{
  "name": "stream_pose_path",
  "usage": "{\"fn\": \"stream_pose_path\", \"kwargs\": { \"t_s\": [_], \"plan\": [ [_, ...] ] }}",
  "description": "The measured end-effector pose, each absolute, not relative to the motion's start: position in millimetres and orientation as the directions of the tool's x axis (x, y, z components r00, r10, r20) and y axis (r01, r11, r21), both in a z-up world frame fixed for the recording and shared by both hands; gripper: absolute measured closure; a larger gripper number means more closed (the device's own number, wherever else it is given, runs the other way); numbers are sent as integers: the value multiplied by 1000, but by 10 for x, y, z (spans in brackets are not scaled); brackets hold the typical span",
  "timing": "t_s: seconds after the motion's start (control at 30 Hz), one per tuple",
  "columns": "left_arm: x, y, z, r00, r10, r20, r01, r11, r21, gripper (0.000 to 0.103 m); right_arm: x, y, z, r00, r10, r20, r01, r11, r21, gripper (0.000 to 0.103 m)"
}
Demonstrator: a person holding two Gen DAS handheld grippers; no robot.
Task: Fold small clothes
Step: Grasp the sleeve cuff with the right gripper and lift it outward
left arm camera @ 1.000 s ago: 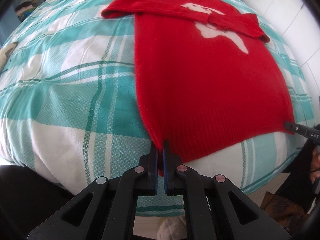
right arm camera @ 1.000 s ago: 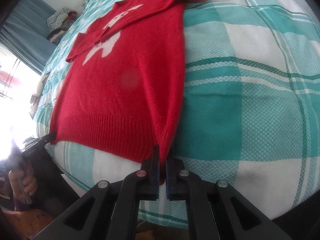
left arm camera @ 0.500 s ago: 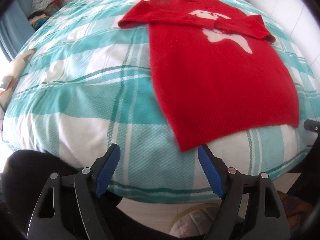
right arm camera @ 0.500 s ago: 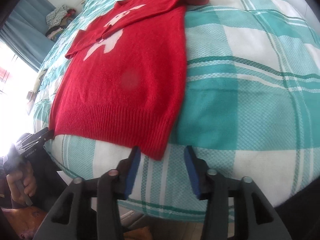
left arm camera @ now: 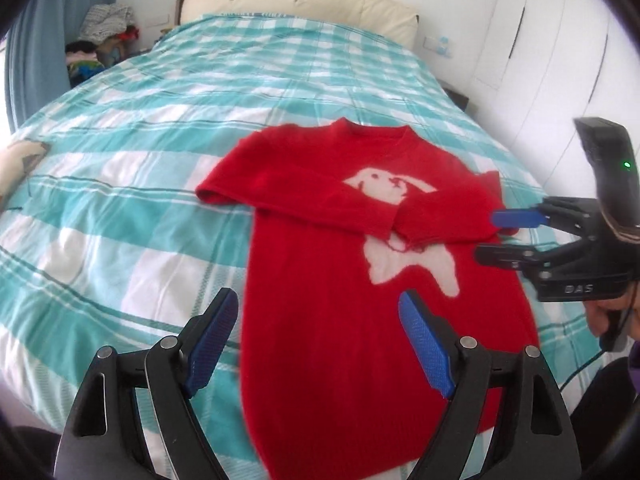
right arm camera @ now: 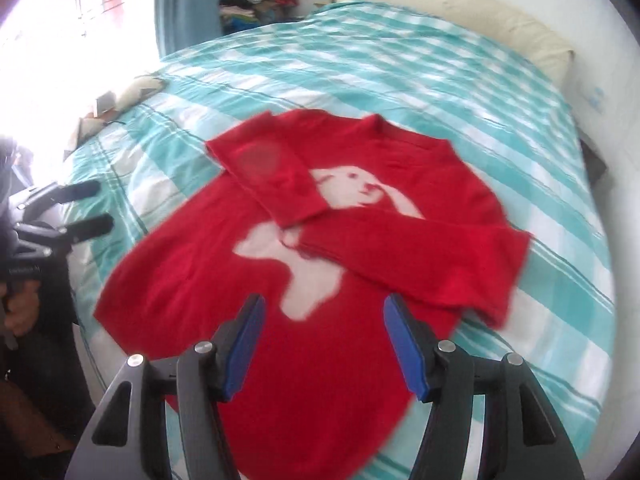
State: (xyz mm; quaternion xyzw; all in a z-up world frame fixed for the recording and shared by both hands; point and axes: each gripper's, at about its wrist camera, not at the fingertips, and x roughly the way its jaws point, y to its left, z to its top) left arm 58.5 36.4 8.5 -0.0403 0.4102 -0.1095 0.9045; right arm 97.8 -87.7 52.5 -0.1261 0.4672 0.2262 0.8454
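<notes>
A small red sweater (left arm camera: 340,292) with a white animal motif lies flat on the teal-and-white checked bed (left arm camera: 140,208). Both sleeves are folded across its chest. My left gripper (left arm camera: 316,300) hovers over the sweater's lower half, jaws opening, nothing between the blue pads. It also shows at the left edge of the right wrist view as the left gripper (right arm camera: 92,208). My right gripper (right arm camera: 325,302) hangs above the sweater (right arm camera: 192,280) near the motif, jaws opening and empty. In the left wrist view the right gripper (left arm camera: 500,238) sits by the sweater's right sleeve fold.
A cream headboard (left arm camera: 296,4) closes the far end of the bed. A pile of clothes (left arm camera: 104,36) and a blue curtain (left arm camera: 36,40) stand at the far left, white wardrobe doors (left arm camera: 560,40) on the right. A pale cushion (right arm camera: 136,88) lies at the bed's left edge.
Both grippers let go of the sweater's hem corners and opened. They rose and tipped up, so the whole sweater and bed now show. The right one moved over the chest.
</notes>
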Motion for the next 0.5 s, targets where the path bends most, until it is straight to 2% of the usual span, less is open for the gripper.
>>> {"fn": "stream_pose_path", "kwargs": {
  "t_s": [0.1,0.17,0.23,0.27,0.33,0.5],
  "plan": [
    [628,305,-174,567,-138,-812,136,988,-73,22,1283,-477,67,426,224,-876,-577,814,-73,41],
    [582,375,-202,556,-147,-818,131,987,-88,22,1426,-371,-178,428,207,-880,-591,801,-100,42],
    [568,450,-191,563,-141,-814,111,989,-95,21,1585,-451,-343,414,209,-886,-561,825,-68,44],
    [578,476,-185,566,-135,-813,99,990,-96,21,1639,-534,-375,412,219,-885,-534,845,-40,50],
    [593,526,-177,563,-143,-814,81,990,-118,21,1677,-772,-318,442,214,-871,-462,887,-16,95],
    [592,559,-166,552,-180,-814,75,983,-167,21,1493,-1902,284,610,182,-771,-200,977,73,96]
  ]
}}
